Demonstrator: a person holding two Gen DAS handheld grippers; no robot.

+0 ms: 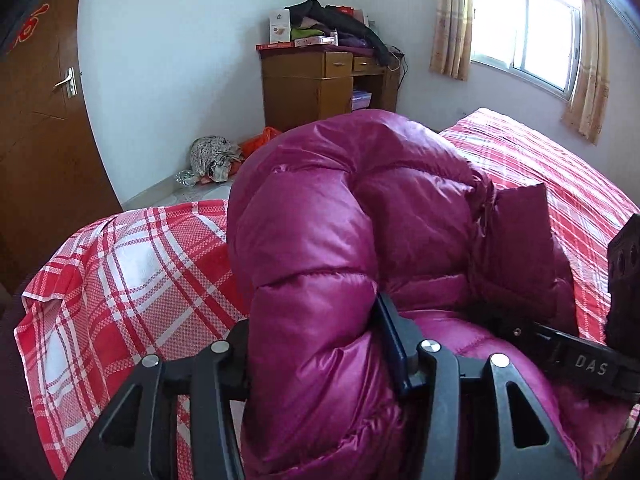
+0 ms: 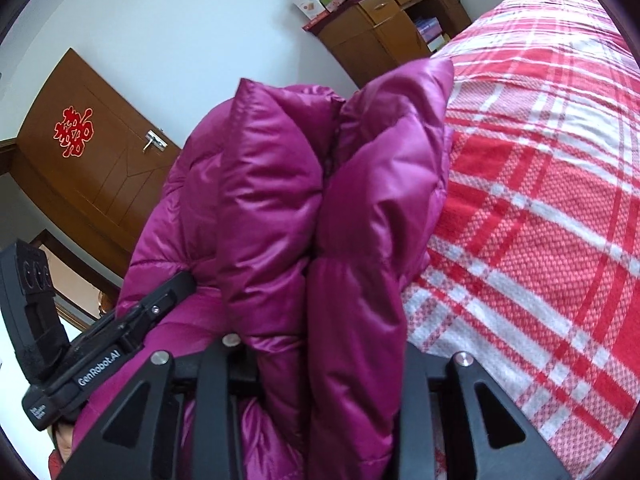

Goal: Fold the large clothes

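Note:
A shiny magenta puffer jacket (image 1: 344, 216) is bunched up over a bed with a red and white plaid sheet (image 1: 132, 264). My left gripper (image 1: 316, 344) is shut on a thick fold of the jacket; one dark finger (image 1: 394, 344) shows on the right of the fold. My right gripper (image 2: 320, 344) is shut on another padded fold of the jacket (image 2: 304, 200), which hides its fingertips. The right gripper's body shows at the right edge of the left wrist view (image 1: 588, 364). The left gripper shows at the lower left of the right wrist view (image 2: 120, 344).
The plaid bed (image 2: 532, 208) stretches to the right. A wooden desk (image 1: 320, 80) piled with clothes and boxes stands at the far wall. A brown door (image 1: 44, 128) is at the left. Cloth and bags (image 1: 218, 158) lie on the floor. A curtained window (image 1: 524, 32) is at the back right.

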